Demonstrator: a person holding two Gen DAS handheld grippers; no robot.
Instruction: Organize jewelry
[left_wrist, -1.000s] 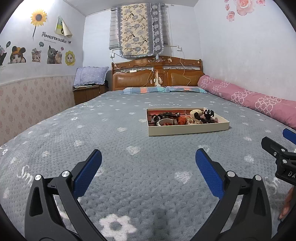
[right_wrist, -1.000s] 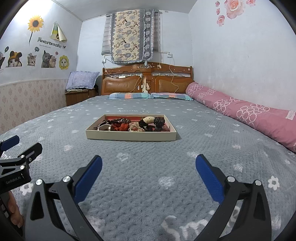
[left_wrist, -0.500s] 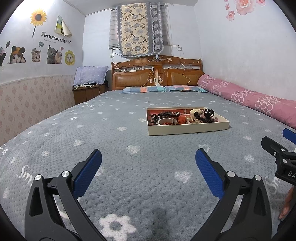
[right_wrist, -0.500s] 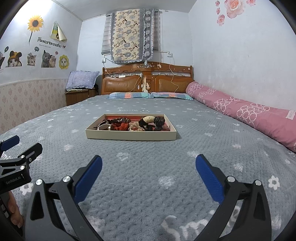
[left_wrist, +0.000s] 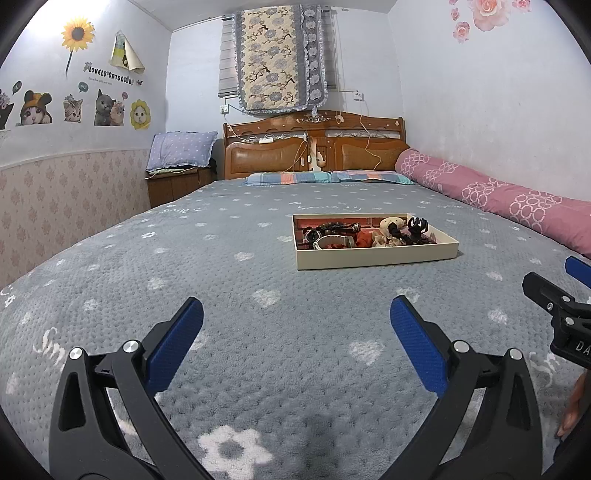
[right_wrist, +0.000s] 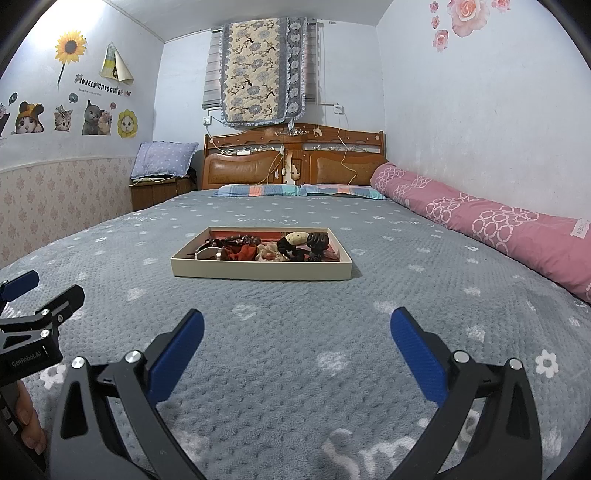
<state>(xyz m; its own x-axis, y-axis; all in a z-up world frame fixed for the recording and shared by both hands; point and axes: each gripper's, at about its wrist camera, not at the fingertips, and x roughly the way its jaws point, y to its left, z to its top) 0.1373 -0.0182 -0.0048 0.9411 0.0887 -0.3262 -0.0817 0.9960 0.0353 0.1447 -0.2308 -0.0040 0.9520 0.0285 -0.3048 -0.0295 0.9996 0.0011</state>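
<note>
A shallow beige tray (left_wrist: 376, 258) (right_wrist: 258, 273) rests on the grey bedspread, well ahead of both grippers. A jumble of jewelry and hair pieces (left_wrist: 365, 234) (right_wrist: 266, 247) fills it: dark beads, a white bangle, red fabric, a black claw clip (left_wrist: 417, 225). My left gripper (left_wrist: 295, 334) hovers open over the blanket, nothing between its blue pads. My right gripper (right_wrist: 295, 334) is open too and holds nothing. Each gripper shows at the edge of the other's view.
A rolled pink quilt (right_wrist: 498, 221) lies along the right wall. The wooden headboard (left_wrist: 314, 147) and flat pillows (right_wrist: 299, 190) sit at the far end. A nightstand with a lilac pillow (left_wrist: 181, 155) stands at the back left. A hand (right_wrist: 27, 421) grips the left tool.
</note>
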